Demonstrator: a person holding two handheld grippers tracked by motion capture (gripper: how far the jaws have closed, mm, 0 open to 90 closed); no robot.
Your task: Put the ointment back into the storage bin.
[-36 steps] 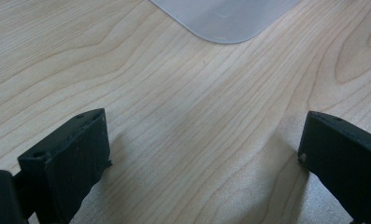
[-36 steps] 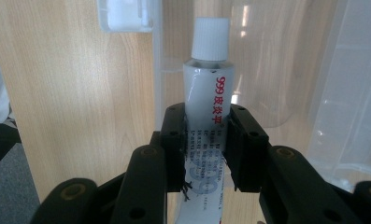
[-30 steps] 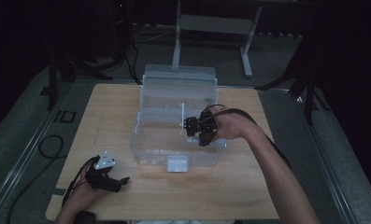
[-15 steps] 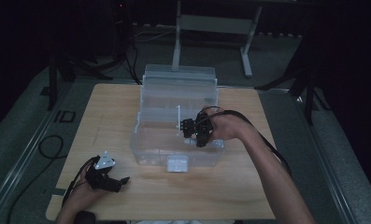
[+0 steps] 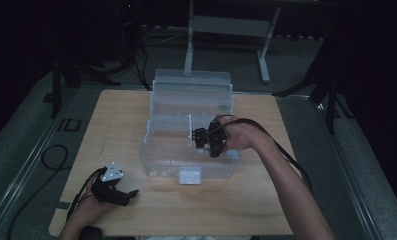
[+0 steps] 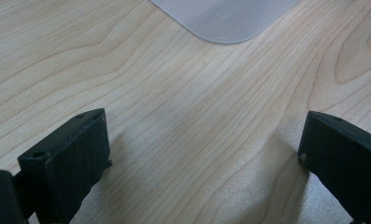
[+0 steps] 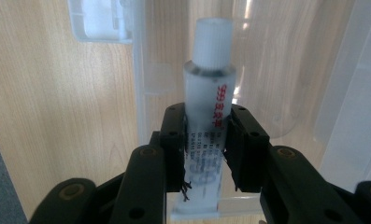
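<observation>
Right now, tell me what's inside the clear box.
Over the box the right claw holds a white tube, cap forward. The clear walls show only wood behind. The box floor beneath the hand is covered.

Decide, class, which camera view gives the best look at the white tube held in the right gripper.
The right gripper view: the tube shows close up, white cap forward, red print along its side, pinched between the right gripper jaws over the clear box. The high view shows it as a thin white sliver above the box.

Both hand-held grippers are black; the left hand-held gripper point(image 5: 128, 193) carries a grey three-cornered plate, the right hand-held gripper point(image 5: 195, 136) a black trailing cable.
</observation>
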